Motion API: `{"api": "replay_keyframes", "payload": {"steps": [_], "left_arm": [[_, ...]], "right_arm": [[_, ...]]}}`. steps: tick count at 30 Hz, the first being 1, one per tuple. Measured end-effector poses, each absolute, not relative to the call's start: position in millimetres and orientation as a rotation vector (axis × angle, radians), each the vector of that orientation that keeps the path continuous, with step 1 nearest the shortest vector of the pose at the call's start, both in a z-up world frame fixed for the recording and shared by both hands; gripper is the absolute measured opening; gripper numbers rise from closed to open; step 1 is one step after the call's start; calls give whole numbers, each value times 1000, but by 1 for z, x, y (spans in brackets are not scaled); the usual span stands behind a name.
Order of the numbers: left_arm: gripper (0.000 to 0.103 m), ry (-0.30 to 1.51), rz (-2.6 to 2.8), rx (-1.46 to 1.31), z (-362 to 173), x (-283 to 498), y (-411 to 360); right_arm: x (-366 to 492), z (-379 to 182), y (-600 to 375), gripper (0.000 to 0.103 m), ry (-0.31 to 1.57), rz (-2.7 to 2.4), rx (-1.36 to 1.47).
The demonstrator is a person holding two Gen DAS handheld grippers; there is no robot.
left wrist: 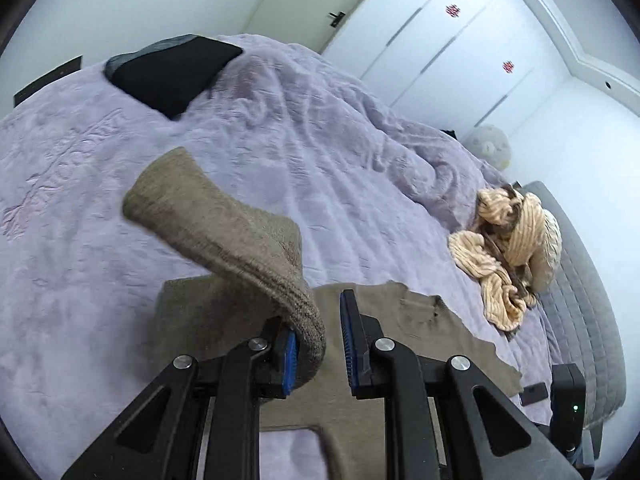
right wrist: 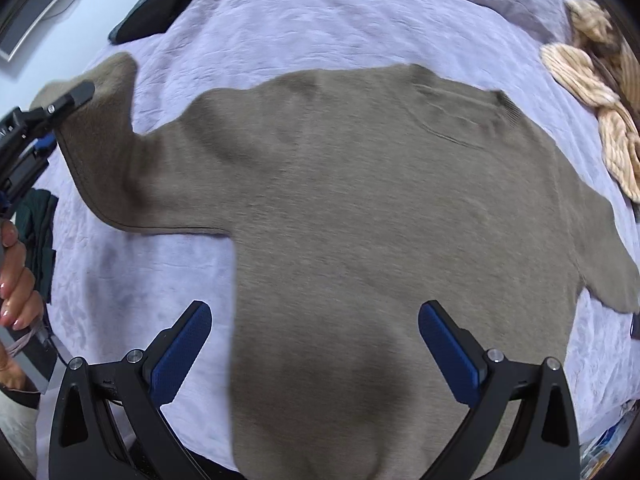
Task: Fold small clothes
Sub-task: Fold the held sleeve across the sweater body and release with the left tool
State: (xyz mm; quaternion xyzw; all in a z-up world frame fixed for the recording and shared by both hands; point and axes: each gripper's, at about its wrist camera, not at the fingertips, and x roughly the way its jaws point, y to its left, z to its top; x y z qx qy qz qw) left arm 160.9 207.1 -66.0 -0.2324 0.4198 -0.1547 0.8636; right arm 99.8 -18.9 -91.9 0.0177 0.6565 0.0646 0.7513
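The left gripper (left wrist: pixel 318 340) is angled downward over the bed, and the cuff of the sleeve (left wrist: pixel 208 224) of the taupe sweater (right wrist: pixel 380 220) is draped over its left pad and lifted clear of the blanket. A gap is seen between the cuff and the other pad in the left wrist view, so a firm clamp cannot be confirmed there. In the right wrist view the same gripper (right wrist: pixel 68 100) is seen at the far left with the sleeve end pinched at its tip. Part of the holding hand (right wrist: pixel 16 280) is cut off by the left edge.

The right gripper (right wrist: pixel 314 348) is pointed straight down above the hem half of the sweater, its blue pads (right wrist: pixel 180 352) spread wide apart and nothing between them.

The sweater is spread flat on the lavender blanket (left wrist: pixel 300 160), its right sleeve partly cut off at the frame edge. A cream knitted garment (left wrist: pixel 508 248) is bunched near the right side of the bed, and a black folded item (left wrist: pixel 172 76) lies at the far side. A dark green cloth (right wrist: pixel 40 232) at the left is mostly hidden.
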Motion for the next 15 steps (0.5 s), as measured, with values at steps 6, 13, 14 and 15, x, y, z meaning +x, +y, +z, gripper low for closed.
{"api": "replay_keyframes", "payload": {"steps": [6,13,14,15], "left_arm": [[20,951,-462,-386,-82,165,69],[20,1059,-558,-229,-132,150,-71],[20,1073,-560,-205,-139,147,-84],[20,1083,-554,-185,-144,145,-93]], "right_arm": [[88,-105,-111,103,1439,38,109],[78,-128,-227,103,1448,-97,211],[78,-132,-241,103,1446,-105,227],[78,-135,-251,103,1445,-110,239]]}}
